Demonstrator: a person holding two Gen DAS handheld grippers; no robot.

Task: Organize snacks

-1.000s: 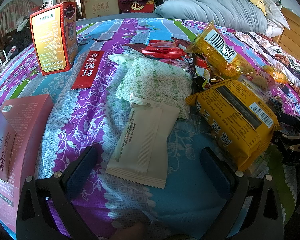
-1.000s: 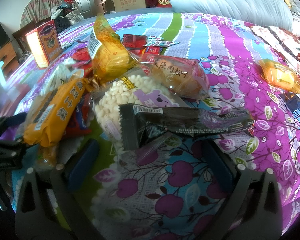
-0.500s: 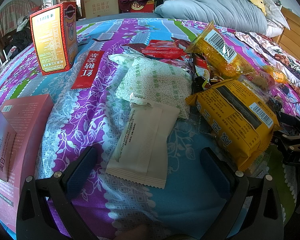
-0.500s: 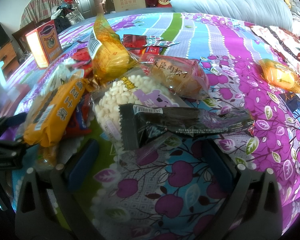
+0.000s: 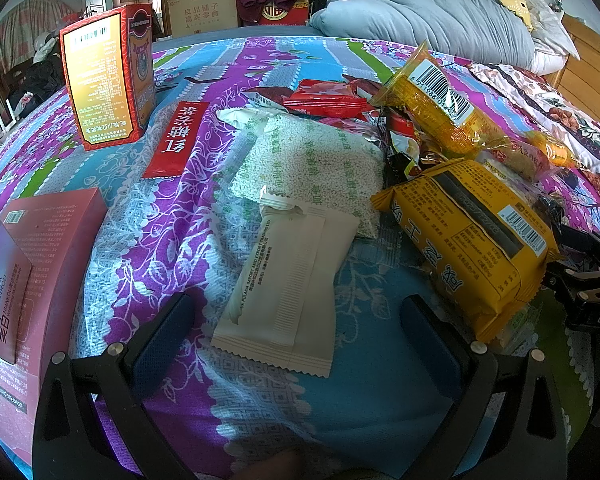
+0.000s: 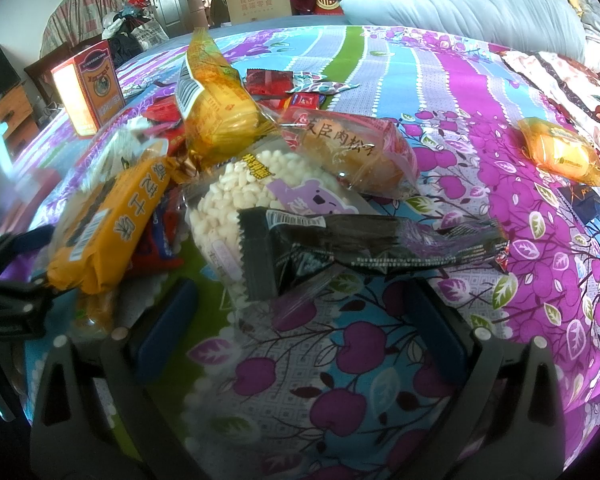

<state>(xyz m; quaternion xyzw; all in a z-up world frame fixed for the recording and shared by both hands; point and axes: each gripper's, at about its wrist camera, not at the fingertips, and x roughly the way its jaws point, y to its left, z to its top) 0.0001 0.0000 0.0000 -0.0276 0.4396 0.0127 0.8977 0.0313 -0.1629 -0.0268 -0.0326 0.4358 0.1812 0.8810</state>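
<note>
A pile of snack packets lies on a flowered bedspread. In the left wrist view my left gripper (image 5: 296, 332) is open and empty, its fingers either side of the near end of a cream packet (image 5: 288, 284). Behind it are a white bead-filled bag (image 5: 316, 160) and an orange packet (image 5: 472, 236). In the right wrist view my right gripper (image 6: 300, 316) is open and empty, just short of a black packet (image 6: 340, 244) that lies over a bag of white puffs (image 6: 236, 200). A meat-floss bun (image 6: 352, 152) and the orange packet (image 6: 112, 220) lie beside them.
An upright red-and-yellow box (image 5: 108, 76) and a flat red sachet (image 5: 180, 136) are at the left. A pink box (image 5: 24, 264) lies at the near left. A single yellow cake (image 6: 560, 152) lies apart at the right. Grey pillows (image 5: 432, 20) are at the bed's head.
</note>
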